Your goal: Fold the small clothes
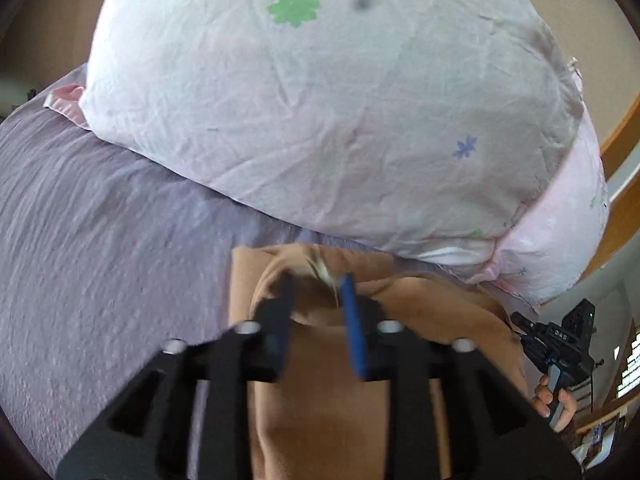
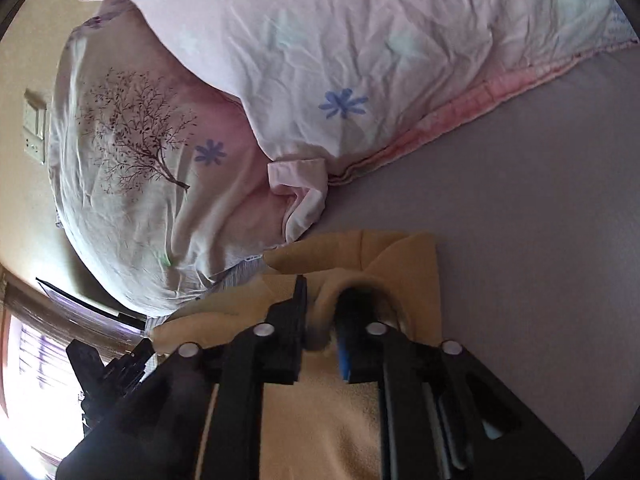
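Observation:
A small tan garment [image 1: 320,392] lies on the lilac bed sheet [image 1: 100,240], just below the pillows. My left gripper [image 1: 318,286] has its fingers around a bunched fold of the garment's top edge and pinches it. In the right wrist view the same tan garment [image 2: 320,420] fills the lower middle. My right gripper [image 2: 324,304] is closed on a raised hump of the cloth, with the right finger tucked under the fold. The right gripper also shows at the garment's right edge in the left wrist view [image 1: 528,332].
A large pale pink pillow with flower prints [image 1: 320,100] lies just beyond the garment. A second pillow with a tree print [image 2: 132,160] lies to the left in the right wrist view. The sheet [image 2: 540,200] spreads to the right. A wooden bed frame [image 1: 620,140] stands at the far right.

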A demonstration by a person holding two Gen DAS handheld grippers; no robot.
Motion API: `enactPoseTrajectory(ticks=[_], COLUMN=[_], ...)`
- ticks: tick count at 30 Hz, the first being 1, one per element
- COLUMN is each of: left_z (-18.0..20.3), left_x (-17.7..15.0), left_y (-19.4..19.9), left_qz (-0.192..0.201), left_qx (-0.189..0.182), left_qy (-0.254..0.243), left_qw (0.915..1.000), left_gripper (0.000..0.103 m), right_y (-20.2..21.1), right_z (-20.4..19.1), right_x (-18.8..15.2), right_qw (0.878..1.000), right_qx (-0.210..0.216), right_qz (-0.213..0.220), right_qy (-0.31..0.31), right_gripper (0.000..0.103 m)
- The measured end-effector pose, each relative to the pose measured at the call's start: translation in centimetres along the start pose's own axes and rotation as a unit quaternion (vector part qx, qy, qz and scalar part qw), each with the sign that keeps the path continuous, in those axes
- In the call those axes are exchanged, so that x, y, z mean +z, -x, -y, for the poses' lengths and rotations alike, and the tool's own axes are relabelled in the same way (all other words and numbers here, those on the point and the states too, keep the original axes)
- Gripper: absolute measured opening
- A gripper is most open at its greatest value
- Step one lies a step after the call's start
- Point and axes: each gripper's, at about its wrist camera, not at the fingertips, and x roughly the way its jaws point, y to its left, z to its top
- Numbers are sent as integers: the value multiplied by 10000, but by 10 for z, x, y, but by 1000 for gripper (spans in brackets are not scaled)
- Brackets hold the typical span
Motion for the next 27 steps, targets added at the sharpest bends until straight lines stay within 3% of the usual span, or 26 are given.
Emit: enactPoseTrajectory(ticks=[1, 2, 4, 7, 9, 10, 11, 13, 17, 22, 26, 27], left_z=[-6, -11, -19, -20, -20, -19, -19, -21, -18, -11, -10, -10], left_x=[5, 8, 14, 7, -6, -13, -20, -33, -64, -89, -93, -94], left_y=[5, 12, 26, 41, 48, 51, 52, 56, 55, 45, 40, 40], left_qz=[157, 355, 480, 282, 49, -66, -165, -421, -900, -1223, -1017, -978], left_qx=[110, 84, -168, -238, -202, -277, -268, -292, -295, -157, 312, 416], left_qy=[156, 308, 533, 468, 313, 228, 168, 98, -114, -359, -285, -253], left_qw=[9997, 9989, 9973, 9982, 9993, 9993, 9994, 9986, 9954, 9917, 9939, 9940], left_gripper=[87, 87, 88, 88, 88, 88, 88, 88, 88, 82, 66, 54], right_y=[3, 11, 26, 36, 27, 17, 5, 14, 47, 72, 80, 82], right_z=[1, -1, -7, -18, -20, -16, -10, -4, -10, -19, -16, -13], right_x=[0, -2, -6, -14, -17, -15, -14, -14, -29, -50, -54, -54], right_qw=[9999, 9995, 9977, 9950, 9958, 9988, 9988, 9989, 9994, 9961, 9948, 9942], right_qx=[79, 218, 461, 781, 775, 292, -338, -409, 53, 348, 595, 682], right_qz=[62, 227, 476, 486, 232, 74, -128, 61, 268, 504, 583, 624], right_qy=[-38, -35, 118, 381, 440, 399, 338, 242, 214, 642, 588, 554], right_gripper=[44, 57, 66, 66, 69, 71, 61, 59, 75, 80, 80, 80])
